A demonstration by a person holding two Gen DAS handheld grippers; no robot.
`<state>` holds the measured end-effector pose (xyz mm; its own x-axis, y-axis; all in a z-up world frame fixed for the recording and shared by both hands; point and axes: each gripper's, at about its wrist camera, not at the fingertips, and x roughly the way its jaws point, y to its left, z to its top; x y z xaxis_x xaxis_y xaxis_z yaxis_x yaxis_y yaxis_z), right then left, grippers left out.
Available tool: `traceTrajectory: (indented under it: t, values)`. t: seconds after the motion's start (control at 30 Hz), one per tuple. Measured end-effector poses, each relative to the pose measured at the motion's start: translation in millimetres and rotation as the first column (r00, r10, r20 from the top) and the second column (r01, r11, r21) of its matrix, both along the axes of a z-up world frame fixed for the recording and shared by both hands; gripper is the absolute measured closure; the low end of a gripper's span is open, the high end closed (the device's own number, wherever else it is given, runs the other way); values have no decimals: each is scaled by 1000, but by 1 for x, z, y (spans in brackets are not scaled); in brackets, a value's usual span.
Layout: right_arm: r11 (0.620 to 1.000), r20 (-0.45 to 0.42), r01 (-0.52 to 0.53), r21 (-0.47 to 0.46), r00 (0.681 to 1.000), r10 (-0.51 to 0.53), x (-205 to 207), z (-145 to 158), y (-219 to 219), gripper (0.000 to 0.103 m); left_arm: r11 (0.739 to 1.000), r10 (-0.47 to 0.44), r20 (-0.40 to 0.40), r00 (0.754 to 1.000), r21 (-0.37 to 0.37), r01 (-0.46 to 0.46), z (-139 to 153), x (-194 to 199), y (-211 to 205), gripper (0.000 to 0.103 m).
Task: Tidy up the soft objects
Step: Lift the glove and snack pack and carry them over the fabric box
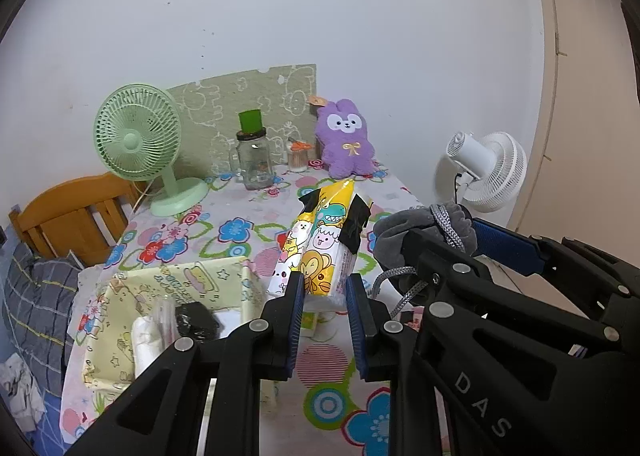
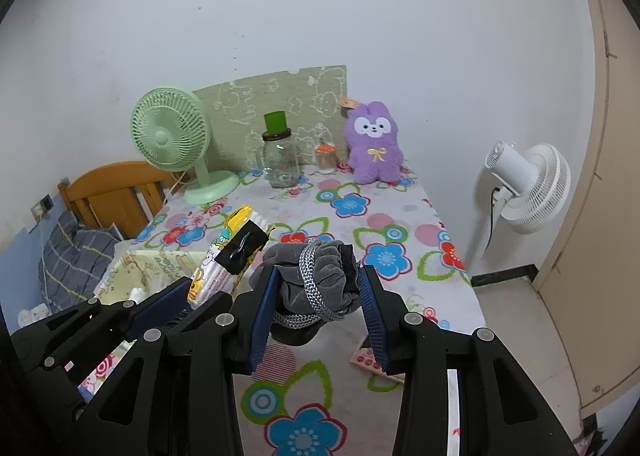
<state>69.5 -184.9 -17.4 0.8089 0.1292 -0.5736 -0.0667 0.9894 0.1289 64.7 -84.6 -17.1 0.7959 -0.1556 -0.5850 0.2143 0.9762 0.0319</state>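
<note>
My left gripper (image 1: 323,288) is shut on a cartoon-printed tissue pack (image 1: 320,240) and holds it upright above the flowered table; the pack also shows in the right wrist view (image 2: 226,256). My right gripper (image 2: 316,288) is shut on a grey drawstring pouch (image 2: 316,272) with a braided cord; the pouch shows at the right of the left wrist view (image 1: 424,232). A pale yellow fabric box (image 1: 168,296) sits at the left below the pack, with a white roll and a black item inside. A purple plush bunny (image 1: 346,143) leans against the back wall.
A green desk fan (image 1: 138,143), a glass jar with a green top (image 1: 254,159) and a small jar of sticks (image 1: 298,157) stand at the table's back. A white floor fan (image 2: 528,187) stands right of the table. A wooden chair (image 1: 76,211) and bedding are left.
</note>
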Motion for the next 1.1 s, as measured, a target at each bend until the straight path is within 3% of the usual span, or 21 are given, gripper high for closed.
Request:
traceTrajectory:
  t: [1.1]
  values:
    - [987,-25,-160,-9,987,160,31,-1,98,58,989,144,-20,989,9,-144,-8,19,95,83]
